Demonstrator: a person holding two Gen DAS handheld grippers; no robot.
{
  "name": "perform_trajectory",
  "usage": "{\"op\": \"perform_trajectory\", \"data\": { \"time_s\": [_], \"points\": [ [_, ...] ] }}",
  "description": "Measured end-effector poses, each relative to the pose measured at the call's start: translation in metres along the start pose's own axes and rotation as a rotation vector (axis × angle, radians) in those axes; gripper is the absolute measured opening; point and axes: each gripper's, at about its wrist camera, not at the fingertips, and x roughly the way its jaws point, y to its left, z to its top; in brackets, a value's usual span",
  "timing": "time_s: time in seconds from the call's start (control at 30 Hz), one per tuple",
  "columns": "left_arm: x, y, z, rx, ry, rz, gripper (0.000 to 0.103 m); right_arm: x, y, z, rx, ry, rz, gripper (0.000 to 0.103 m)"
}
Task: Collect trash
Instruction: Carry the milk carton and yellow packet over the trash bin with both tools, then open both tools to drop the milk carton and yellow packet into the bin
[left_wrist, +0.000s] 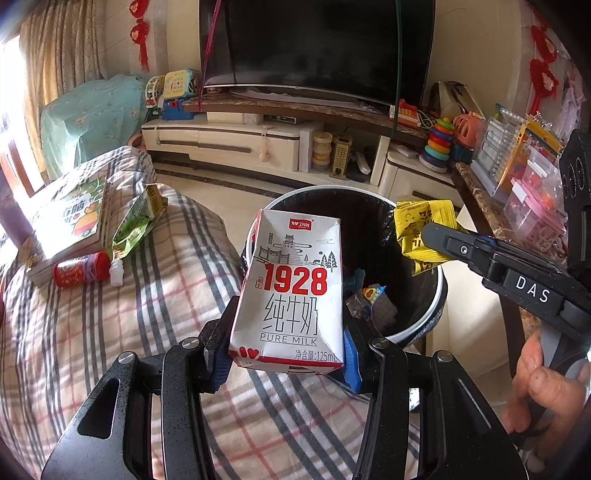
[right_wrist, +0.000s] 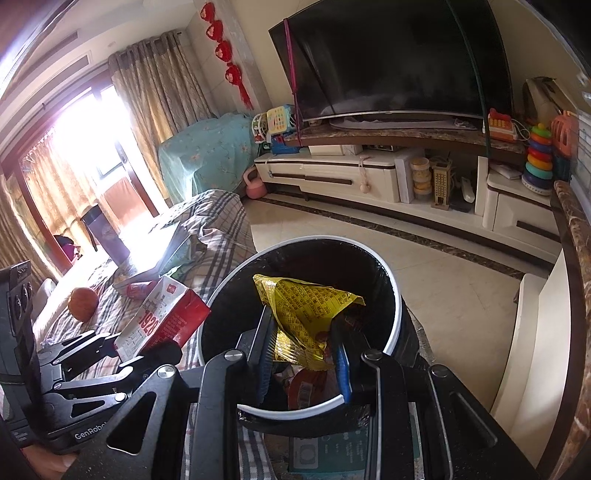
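Note:
My left gripper (left_wrist: 284, 354) is shut on a white and red 1928 milk carton (left_wrist: 291, 288) and holds it upright at the near left rim of the black trash bin (left_wrist: 432, 325). It also shows in the right wrist view (right_wrist: 162, 321). My right gripper (right_wrist: 303, 354) is shut on a crumpled yellow snack wrapper (right_wrist: 306, 314) and holds it over the bin's opening (right_wrist: 395, 295). The wrapper shows at the bin's right rim in the left wrist view (left_wrist: 421, 225). Some wrappers (left_wrist: 369, 299) lie inside the bin.
A plaid-covered table (left_wrist: 110, 332) left of the bin holds a green wrapper (left_wrist: 136, 221), a red can (left_wrist: 81, 273), a small white bottle (left_wrist: 116, 273), books (left_wrist: 70, 225) and an orange (right_wrist: 83, 302). A TV stand (left_wrist: 258, 140) and a shelf with toys (left_wrist: 517, 177) stand beyond.

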Motion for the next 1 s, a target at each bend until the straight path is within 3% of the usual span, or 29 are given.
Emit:
{"op": "perform_trajectory", "data": {
  "time_s": [1.0],
  "points": [
    [0.031,-0.007,0.023,0.015,0.041,0.004,0.046,0.025,-0.019,0.014,0.021,0.045,-0.005,0.029]
  ]
}}
